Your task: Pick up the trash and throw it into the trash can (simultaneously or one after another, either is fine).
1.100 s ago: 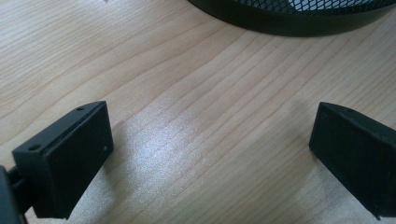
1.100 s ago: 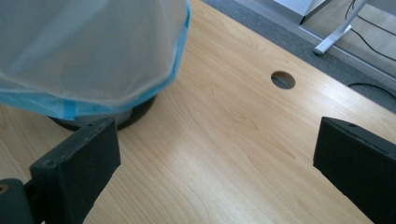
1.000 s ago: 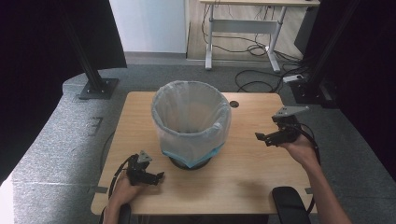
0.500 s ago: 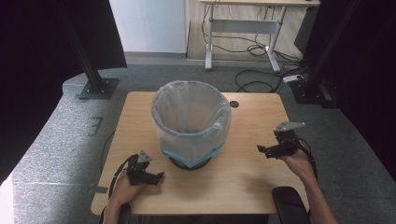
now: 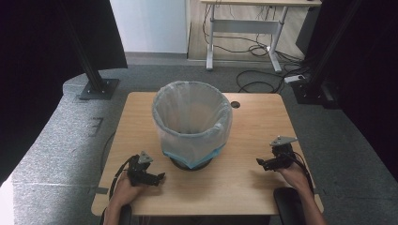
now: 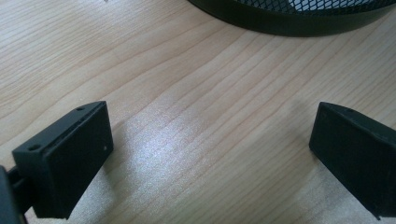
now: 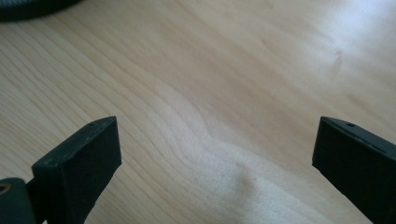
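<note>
A black mesh bin [image 5: 191, 123] lined with a pale plastic bag stands upright in the middle of the wooden table [image 5: 253, 117]. My left gripper [image 5: 158, 178] rests low on the table at the front left, just short of the bin's base [image 6: 289, 21], jaws wide apart over bare wood [image 6: 210, 135]. My right gripper [image 5: 261, 163] sits low near the table's right edge, pointing toward the bin, jaws spread wide with nothing between them [image 7: 215, 154]. A dark curve of the bin's base [image 7: 32, 8] shows at the top left of the right gripper view.
A small round cable hole [image 5: 235, 104] lies in the table behind the bin. Grey carpet surrounds the table, with a black stand base [image 5: 96, 88] at the back left, a white desk frame [image 5: 244, 28] and loose cables [image 5: 256, 84] behind.
My right gripper has come down and back toward the front right of the table, from raised height to just above the wood. The left gripper has stayed put.
</note>
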Action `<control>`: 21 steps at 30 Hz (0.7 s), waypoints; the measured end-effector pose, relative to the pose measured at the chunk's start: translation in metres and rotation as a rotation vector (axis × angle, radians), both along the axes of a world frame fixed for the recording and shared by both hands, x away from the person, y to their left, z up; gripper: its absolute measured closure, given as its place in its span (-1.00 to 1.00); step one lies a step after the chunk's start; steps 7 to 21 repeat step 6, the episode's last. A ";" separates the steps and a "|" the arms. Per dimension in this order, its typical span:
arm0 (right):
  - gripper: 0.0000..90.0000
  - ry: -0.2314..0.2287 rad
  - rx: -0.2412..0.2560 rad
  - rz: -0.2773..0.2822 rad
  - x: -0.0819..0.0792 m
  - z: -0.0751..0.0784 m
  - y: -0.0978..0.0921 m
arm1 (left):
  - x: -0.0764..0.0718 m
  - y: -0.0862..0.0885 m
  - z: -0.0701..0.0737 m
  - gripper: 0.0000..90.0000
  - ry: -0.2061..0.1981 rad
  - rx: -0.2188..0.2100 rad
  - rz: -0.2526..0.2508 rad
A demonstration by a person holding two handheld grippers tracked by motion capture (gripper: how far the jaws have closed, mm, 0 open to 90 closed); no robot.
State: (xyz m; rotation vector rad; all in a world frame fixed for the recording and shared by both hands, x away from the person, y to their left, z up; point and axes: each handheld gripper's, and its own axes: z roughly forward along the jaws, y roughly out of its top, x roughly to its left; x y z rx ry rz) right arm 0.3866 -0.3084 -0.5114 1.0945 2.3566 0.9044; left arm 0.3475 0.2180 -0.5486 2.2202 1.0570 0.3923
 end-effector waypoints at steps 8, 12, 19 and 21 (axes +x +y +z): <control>-0.99 0.044 -0.055 0.002 0.000 -0.024 0.002 | 0.000 0.000 0.000 -1.00 0.001 0.000 0.000; -0.99 0.044 -0.055 0.002 0.000 -0.024 0.002 | 0.000 0.000 0.000 -1.00 0.001 0.000 0.000; -0.99 0.044 -0.055 0.002 0.000 -0.024 0.002 | 0.000 0.000 0.000 -1.00 0.001 0.000 0.000; -0.99 0.044 -0.055 0.002 0.000 -0.024 0.002 | 0.000 0.000 0.000 -1.00 0.001 0.000 0.000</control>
